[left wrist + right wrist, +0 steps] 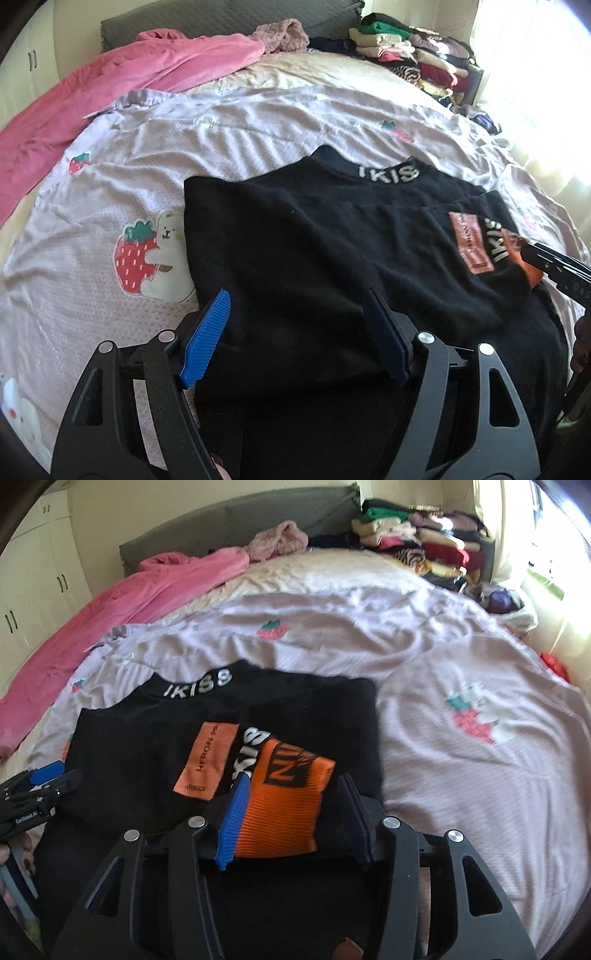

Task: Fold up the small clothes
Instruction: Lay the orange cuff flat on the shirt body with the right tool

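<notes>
A small black sweater (295, 236) with white "IKISS" letters on its collar lies on the bed, sleeves folded inward. It also shows in the right wrist view (147, 738). Its orange ribbed cuff (288, 797) and an orange patch (207, 760) lie on top. My left gripper (295, 332) is open, its blue pads (207, 339) straddling the sweater's lower left part. My right gripper (291, 812) is open, its fingers on either side of the orange cuff. The right gripper shows at the right edge of the left wrist view (554, 266).
The bed has a pale pink strawberry-print cover (461, 738). A pink blanket (122, 81) lies along the far left. A stack of folded clothes (424, 542) sits at the far right by the grey headboard (240, 528). White cupboards (33, 572) stand at left.
</notes>
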The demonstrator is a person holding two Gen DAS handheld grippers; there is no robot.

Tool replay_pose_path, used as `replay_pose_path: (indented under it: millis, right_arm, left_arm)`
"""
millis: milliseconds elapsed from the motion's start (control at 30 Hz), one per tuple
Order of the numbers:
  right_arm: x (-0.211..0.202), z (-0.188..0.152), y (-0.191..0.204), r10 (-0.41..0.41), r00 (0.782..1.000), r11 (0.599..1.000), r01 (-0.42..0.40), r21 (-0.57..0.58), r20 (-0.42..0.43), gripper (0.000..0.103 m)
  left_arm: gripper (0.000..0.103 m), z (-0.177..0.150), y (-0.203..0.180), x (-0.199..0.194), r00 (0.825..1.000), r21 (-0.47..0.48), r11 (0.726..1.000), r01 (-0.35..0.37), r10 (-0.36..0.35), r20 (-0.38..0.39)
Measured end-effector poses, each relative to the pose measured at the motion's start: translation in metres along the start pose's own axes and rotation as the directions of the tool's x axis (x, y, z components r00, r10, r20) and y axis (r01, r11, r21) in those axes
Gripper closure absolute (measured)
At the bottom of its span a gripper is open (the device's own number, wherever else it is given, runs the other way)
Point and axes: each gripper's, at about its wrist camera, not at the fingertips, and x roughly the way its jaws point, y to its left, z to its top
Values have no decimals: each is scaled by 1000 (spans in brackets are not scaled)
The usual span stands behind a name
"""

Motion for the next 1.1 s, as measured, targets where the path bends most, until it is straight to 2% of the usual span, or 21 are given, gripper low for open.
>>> replay_pose_path:
  millis: [133,200,433,567,733,900,1000,1033,1100]
  right_arm:
    - [14,-10,6,-96,995,994,94,-62,-22,54]
    - [19,-15,3,-136,990,989,134,-57,-33,52]
    - [7,-18,-1,-146,989,989,146,-40,-6,49]
    - [-20,-21,13,-77,994,993,83,-80,75,49]
    - [-34,-21,36,8,996,989,6,-149,91,49]
    - [-14,-18,55,30,999,979,-23,-201,32,49]
    - [12,-21,54,-8,998,984,-2,-175,-58,48]
    - [17,-22,51,-20,997,987,8,-162,-71,44]
    - [18,-23,50,-17,997,990,7,-142,-70,44]
  left_arm:
    - [36,-1,3,5,1000,-9,1000,-1,1,-16]
    - [36,-2,3,5,1000,-6,1000,-1,1,-15]
    - [36,-3,3,5,1000,-16,1000,0,0,-17]
    - [36,-5,3,0,1000,-20,1000,2,-2,-7]
    - [36,-9,4,-8,1000,-12,1000,-2,2,4]
    - [36,-13,5,-5,1000,-4,1000,-12,12,-8]
    - [36,-15,5,-4,1000,1,1000,-12,12,-13]
    - [36,-15,5,-3,1000,4,1000,-11,12,-16]
    - [36,-16,6,-1,1000,5,1000,-12,12,-20]
